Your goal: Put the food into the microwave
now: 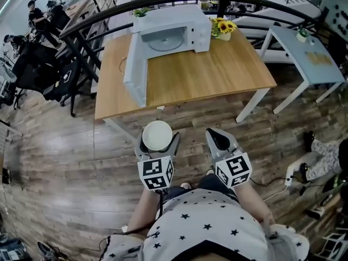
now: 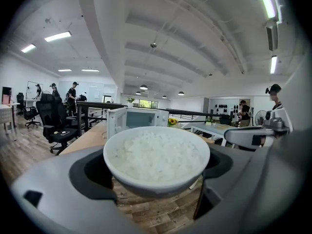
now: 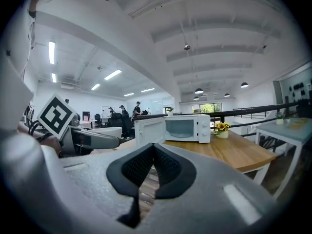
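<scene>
The left gripper point(image 1: 157, 144) clamps the rice bowl point(image 2: 157, 156) well short of the microwave point(image 1: 173, 32). The right gripper point(image 1: 220, 140), equally far from the microwave, is closed on nothing. Carry the bowl level, clear the microwave's open door point(image 1: 136, 72), and aim for its turntable point(image 1: 165, 41).

Wood table point(image 1: 217, 69), sunflower pot point(image 1: 223, 29) at back-R corner, white side table point(image 1: 302, 57), blk chairs point(image 1: 33, 69)

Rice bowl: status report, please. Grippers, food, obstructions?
Left gripper shut on rice bowl, short of the table. Right gripper shut, empty. Microwave door open, nothing blocking.
</scene>
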A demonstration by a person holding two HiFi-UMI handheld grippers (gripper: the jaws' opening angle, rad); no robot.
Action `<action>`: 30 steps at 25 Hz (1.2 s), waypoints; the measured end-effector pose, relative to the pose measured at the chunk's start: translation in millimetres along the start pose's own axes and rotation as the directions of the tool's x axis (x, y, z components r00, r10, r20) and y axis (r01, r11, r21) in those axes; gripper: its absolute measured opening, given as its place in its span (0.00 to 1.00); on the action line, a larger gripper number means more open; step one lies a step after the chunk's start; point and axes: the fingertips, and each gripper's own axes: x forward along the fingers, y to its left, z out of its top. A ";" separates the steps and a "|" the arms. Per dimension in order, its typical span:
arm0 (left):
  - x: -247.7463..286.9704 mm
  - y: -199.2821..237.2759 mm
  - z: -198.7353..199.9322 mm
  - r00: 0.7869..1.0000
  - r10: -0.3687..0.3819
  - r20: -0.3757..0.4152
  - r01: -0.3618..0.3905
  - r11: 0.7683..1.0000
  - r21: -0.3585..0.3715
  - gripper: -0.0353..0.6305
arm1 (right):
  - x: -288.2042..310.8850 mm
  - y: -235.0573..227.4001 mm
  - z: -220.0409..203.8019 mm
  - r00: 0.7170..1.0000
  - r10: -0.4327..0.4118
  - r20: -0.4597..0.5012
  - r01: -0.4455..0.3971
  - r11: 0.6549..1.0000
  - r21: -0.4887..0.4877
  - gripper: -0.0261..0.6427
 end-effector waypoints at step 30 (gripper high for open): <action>-5.6 25.1 -5.9 0.998 -0.056 -0.015 0.056 0.998 -0.015 0.81 | 16.0 33.5 -14.6 0.999 -0.014 -0.048 0.016 0.999 0.033 0.05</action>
